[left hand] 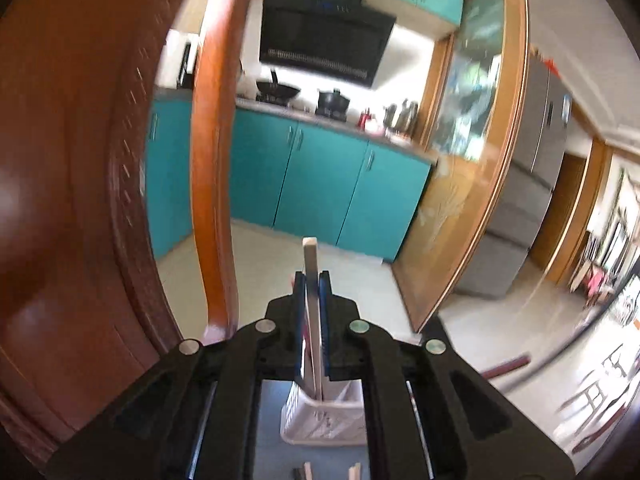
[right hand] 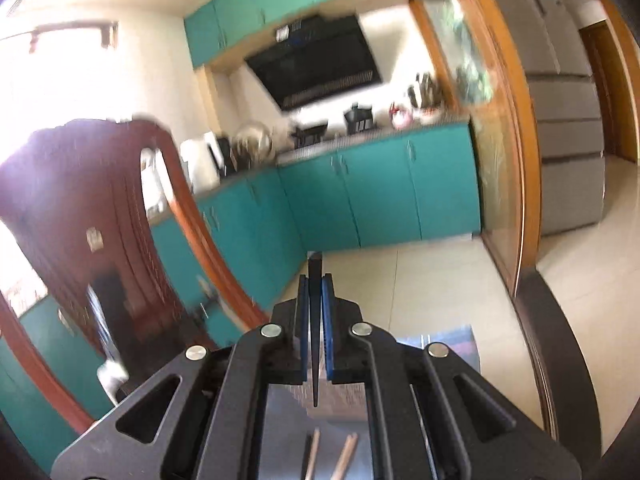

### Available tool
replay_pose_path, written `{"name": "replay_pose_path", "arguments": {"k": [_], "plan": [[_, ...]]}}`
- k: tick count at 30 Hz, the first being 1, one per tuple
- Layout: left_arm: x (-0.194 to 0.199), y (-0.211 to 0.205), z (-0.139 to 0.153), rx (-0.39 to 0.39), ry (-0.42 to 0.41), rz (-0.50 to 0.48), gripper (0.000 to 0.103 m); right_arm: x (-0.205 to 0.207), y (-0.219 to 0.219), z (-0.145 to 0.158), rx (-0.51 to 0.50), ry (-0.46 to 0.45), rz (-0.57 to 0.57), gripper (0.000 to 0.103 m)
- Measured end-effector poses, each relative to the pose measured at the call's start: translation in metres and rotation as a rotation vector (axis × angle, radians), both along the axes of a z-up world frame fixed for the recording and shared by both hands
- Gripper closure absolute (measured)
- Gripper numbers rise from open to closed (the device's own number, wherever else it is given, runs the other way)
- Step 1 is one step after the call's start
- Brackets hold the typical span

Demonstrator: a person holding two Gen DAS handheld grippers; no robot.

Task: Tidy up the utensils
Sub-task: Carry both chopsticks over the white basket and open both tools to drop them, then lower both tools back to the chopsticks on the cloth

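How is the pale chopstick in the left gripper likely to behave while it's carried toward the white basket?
The pale chopstick looks thin, straight and rigid, so it should stay stiff and light. The left gripper clamps it along a short stretch only, so it may pivot or slip if bumped. The white basket looks light and tall, so it could tip when nudged.

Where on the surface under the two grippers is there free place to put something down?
Little surface shows. A bare blue strip lies between the white basket and the loose sticks at the lower edge. In the right wrist view, bare grey surface lies above the loose chopsticks. It is crowded around those sticks.
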State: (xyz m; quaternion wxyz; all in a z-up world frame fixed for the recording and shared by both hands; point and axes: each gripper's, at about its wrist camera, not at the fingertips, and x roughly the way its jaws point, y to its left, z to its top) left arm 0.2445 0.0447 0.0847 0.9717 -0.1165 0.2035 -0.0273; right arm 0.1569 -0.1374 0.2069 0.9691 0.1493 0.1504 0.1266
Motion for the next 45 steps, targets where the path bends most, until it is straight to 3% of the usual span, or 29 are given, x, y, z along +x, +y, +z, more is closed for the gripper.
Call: {"name": "replay_pose_path", "arguments": {"k": [2,4,8,11,14,16,22,24,26,28,31,36,38,42,45], "plan": [[0.004,-0.005,-0.008,0.009,0.02,-0.028,0.091,-0.002,-0.001,0.007,0.03,-0.075,-0.035,0.096],[0.0,-0.004,-0.009,0.015,0.011,-0.033,0.079,0.0,-0.002,0.006,0.05,-0.127,-0.08,0.096],[-0.016,0.011,-0.002,-0.029,-0.012,-0.043,0.069,0.011,0.0,-0.006,0.024,-0.167,-0.143,0.096],[-0.019,0.016,-0.007,-0.025,0.017,-0.066,0.068,0.027,0.003,-0.024,0.01,-0.128,-0.137,0.096],[-0.027,0.013,-0.017,0.03,0.025,-0.074,0.068,0.041,0.004,-0.039,0.007,-0.088,-0.139,0.096],[-0.032,0.008,-0.027,0.073,0.043,-0.08,0.063,0.049,0.004,-0.046,0.0,-0.055,-0.127,0.096],[-0.032,-0.001,-0.051,0.121,0.123,-0.108,0.062,0.054,0.01,-0.06,-0.007,0.028,-0.088,0.094],[-0.031,-0.002,-0.056,0.138,0.144,-0.111,0.062,0.049,0.012,-0.059,-0.015,0.021,-0.088,0.089],[-0.031,-0.002,-0.062,0.146,0.168,-0.111,0.061,0.038,0.011,-0.053,-0.025,-0.006,-0.096,0.07],[-0.031,0.0,-0.067,0.146,0.189,-0.108,0.059,0.024,0.009,-0.047,-0.016,-0.039,-0.094,0.062],[-0.025,0.004,-0.083,0.125,0.28,-0.107,0.059,0.003,0.008,-0.042,-0.032,-0.054,-0.047,0.062],[-0.013,-0.002,-0.132,0.082,0.492,-0.152,0.06,-0.015,0.012,-0.063,-0.078,0.013,0.085,0.062],[-0.009,-0.01,-0.152,0.093,0.573,-0.167,0.073,-0.015,0.012,-0.088,-0.084,0.06,0.098,0.062],[-0.009,-0.025,-0.187,0.142,0.668,-0.198,0.077,0.014,0.002,-0.155,-0.051,0.288,0.05,0.062],[-0.007,-0.025,-0.198,0.161,0.698,-0.183,0.077,0.034,-0.003,-0.182,-0.054,0.43,-0.009,0.062]]}}
